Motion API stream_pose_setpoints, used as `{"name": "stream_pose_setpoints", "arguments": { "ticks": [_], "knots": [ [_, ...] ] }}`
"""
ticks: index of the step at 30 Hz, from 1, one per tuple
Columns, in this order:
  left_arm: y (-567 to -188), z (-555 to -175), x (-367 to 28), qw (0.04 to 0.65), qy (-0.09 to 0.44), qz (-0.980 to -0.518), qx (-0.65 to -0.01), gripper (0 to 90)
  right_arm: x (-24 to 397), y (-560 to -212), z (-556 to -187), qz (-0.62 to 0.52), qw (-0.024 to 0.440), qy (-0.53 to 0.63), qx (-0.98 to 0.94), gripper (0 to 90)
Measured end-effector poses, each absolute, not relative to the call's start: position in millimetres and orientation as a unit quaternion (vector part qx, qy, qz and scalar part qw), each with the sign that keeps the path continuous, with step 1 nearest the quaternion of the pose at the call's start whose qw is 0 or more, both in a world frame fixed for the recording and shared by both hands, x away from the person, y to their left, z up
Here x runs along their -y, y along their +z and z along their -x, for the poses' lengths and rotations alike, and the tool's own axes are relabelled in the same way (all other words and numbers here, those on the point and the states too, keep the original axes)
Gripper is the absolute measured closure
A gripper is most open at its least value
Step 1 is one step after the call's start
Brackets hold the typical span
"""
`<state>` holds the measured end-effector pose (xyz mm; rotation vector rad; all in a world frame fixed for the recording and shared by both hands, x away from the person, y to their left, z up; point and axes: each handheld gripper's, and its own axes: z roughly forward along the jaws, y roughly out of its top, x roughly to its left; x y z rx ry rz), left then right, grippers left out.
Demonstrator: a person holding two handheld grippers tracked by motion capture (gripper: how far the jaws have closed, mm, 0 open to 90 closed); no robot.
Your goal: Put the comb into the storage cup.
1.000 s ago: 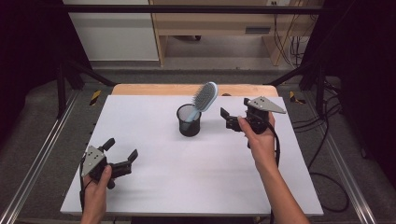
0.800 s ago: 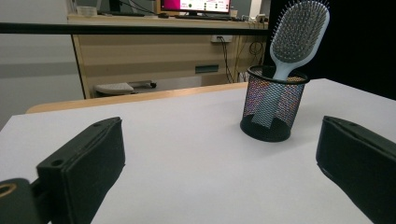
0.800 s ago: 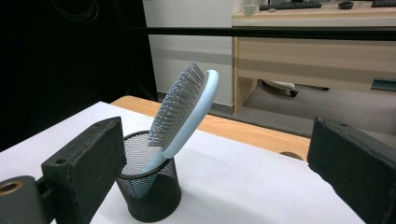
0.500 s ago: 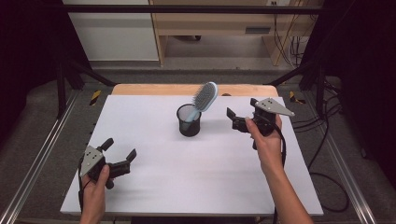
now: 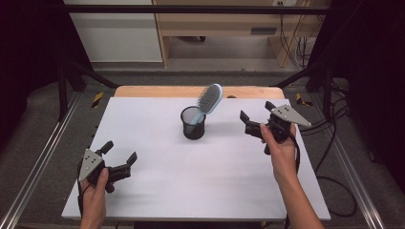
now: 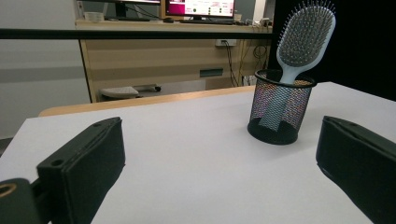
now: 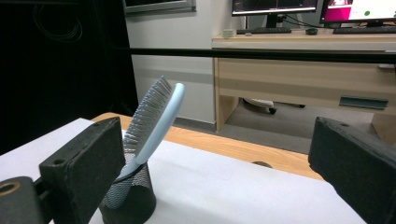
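Right gripper [image 5: 255, 119] hangs raised just right of the black wire-mesh cup [image 5: 193, 123], jaws spread wide and empty, aimed at it. Left gripper [image 5: 118, 156] sits low on the white table [image 5: 157, 191], well off to the cup's near left, jaws also gaping, holding nothing. One cup, and one light-blue paddle hairbrush [image 5: 210, 98] standing handle-down inside it, head leaning right.
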<state>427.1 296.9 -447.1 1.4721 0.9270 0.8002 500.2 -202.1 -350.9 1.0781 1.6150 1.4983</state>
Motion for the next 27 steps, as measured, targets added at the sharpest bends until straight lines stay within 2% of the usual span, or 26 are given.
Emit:
{"name": "stream_pose_setpoints", "arguments": {
  "ticks": [27],
  "knots": [
    [-436, -407, -311, 0.581, 0.352, -0.627, -0.381, 1.5, 277, -367, -451, -0.42, 0.377, 0.565, -0.602, 3.7]
  ]
}}
